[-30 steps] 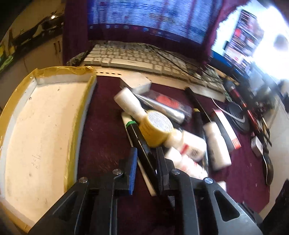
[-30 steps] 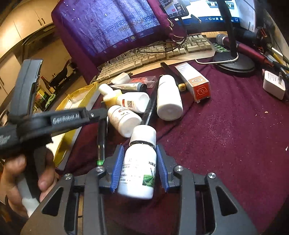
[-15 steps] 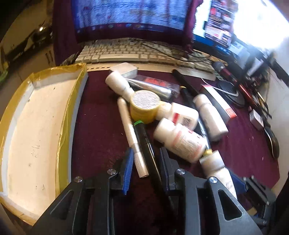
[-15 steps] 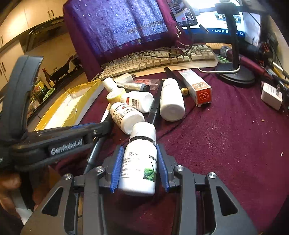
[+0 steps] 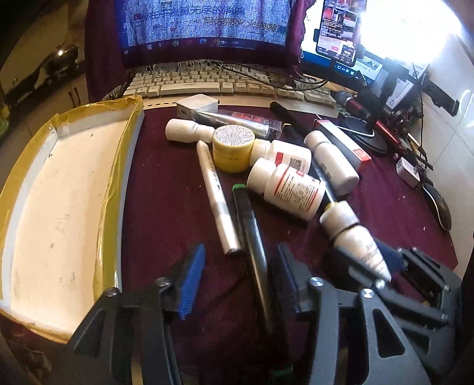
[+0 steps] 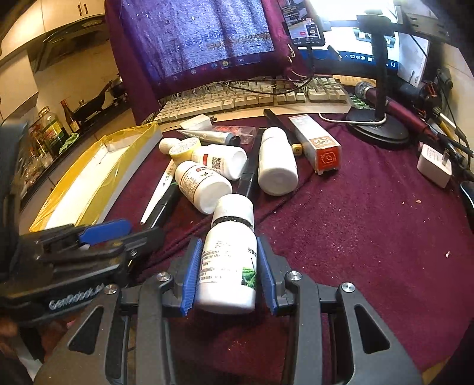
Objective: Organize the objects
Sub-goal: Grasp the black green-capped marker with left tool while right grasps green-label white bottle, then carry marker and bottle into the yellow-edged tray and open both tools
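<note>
My left gripper (image 5: 237, 278) is open, its jaws astride a black marker with a green cap (image 5: 251, 251) that lies on the maroon cloth. A white pen (image 5: 216, 195) lies just left of the marker. My right gripper (image 6: 228, 275) is shut on a white bottle with a green label (image 6: 228, 254), also seen in the left wrist view (image 5: 352, 237). A pile of white pill bottles (image 6: 201, 183), a yellow jar (image 5: 234, 148) and a tube (image 5: 237, 118) lies beyond. An empty white tray with yellow tape (image 5: 59, 189) sits at the left.
A keyboard (image 5: 213, 86) and a cloth-draped monitor (image 5: 207, 26) stand at the back. An orange-and-white box (image 6: 317, 142), a microphone stand base (image 6: 379, 130), a white charger (image 6: 435, 165) and a mouse (image 5: 441, 204) lie to the right.
My left gripper has drawn back along the black marker and its jaws have spread wider. My right gripper keeps hold of the bottle and has shifted little.
</note>
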{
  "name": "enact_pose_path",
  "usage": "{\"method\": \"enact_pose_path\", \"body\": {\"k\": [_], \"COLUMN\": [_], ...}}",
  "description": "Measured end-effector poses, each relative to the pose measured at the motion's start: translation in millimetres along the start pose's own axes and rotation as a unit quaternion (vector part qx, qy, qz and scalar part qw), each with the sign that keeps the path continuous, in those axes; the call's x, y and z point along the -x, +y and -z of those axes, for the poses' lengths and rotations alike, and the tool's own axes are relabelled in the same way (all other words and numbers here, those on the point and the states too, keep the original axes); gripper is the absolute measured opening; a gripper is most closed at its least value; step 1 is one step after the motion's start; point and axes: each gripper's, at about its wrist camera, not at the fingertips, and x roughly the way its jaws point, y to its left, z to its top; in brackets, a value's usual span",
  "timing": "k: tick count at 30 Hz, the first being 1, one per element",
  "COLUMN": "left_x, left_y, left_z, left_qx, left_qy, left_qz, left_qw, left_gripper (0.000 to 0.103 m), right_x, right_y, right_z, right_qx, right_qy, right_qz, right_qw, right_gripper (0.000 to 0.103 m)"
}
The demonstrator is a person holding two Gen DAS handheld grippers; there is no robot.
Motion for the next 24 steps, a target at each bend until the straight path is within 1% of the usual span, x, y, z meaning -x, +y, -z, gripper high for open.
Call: {"method": "enact_pose_path", "body": {"k": [7, 9, 10, 11, 13, 15, 17, 18, 19, 20, 21, 23, 24], "left_x": [18, 21, 22, 23, 23, 18, 12, 10, 8, 8, 11, 18, 21], "left_y": [4, 3, 3, 3, 5, 6, 7, 6, 4, 3, 3, 2, 3], "left_z": [25, 28, 28, 28, 26, 22, 18, 16, 15, 14, 15, 19, 21], "left_qx": [-0.019, -0.025, -0.023, -0.019, -0.014, -0.009, -0.009, -0.016, -0.021, -0.023, -0.022, -0.021, -0.016], "left_qy": [0.002, -0.003, -0.003, -0.002, 0.002, 0.003, -0.004, -0.006, -0.006, -0.004, -0.008, -0.019, -0.017], "left_qz": [0.007, 0.0, -0.003, -0.004, 0.007, 0.009, 0.001, -0.007, -0.013, -0.012, -0.007, 0.003, 0.011], "left_qw": [0.9998, 0.9997, 0.9997, 0.9998, 0.9999, 0.9999, 0.9999, 0.9998, 0.9997, 0.9997, 0.9997, 0.9996, 0.9997], "left_gripper": [0.045, 0.036, 0.023, 0.017, 0.017, 0.017, 0.017, 0.017, 0.012, 0.012, 0.012, 0.012, 0.012], "right_x": [3, 3, 4, 5, 4, 1, 2, 3, 5, 6, 8, 11, 13], "right_y": [5, 4, 3, 3, 1, 0, -1, -5, -8, -11, -14, -18, -19], "right_z": [1, 0, 1, 0, -1, -1, -3, -2, -2, -1, 1, 2, 3], "right_qx": [0.006, 0.004, 0.002, 0.001, 0.001, 0.007, 0.012, 0.006, -0.001, -0.004, -0.008, -0.016, -0.02], "right_qy": [0.013, 0.017, 0.016, 0.016, 0.015, 0.011, 0.008, 0.007, 0.006, 0.003, 0.0, -0.003, -0.005], "right_qz": [0.036, 0.04, 0.041, 0.043, 0.045, 0.047, 0.048, 0.042, 0.038, 0.037, 0.04, 0.035, 0.031], "right_qw": [0.999, 0.999, 0.999, 0.999, 0.999, 0.999, 0.999, 0.999, 0.999, 0.999, 0.999, 0.999, 0.999], "right_gripper": [0.035, 0.035, 0.035, 0.035, 0.035, 0.035, 0.034, 0.032, 0.032, 0.032, 0.032, 0.032, 0.032]}}
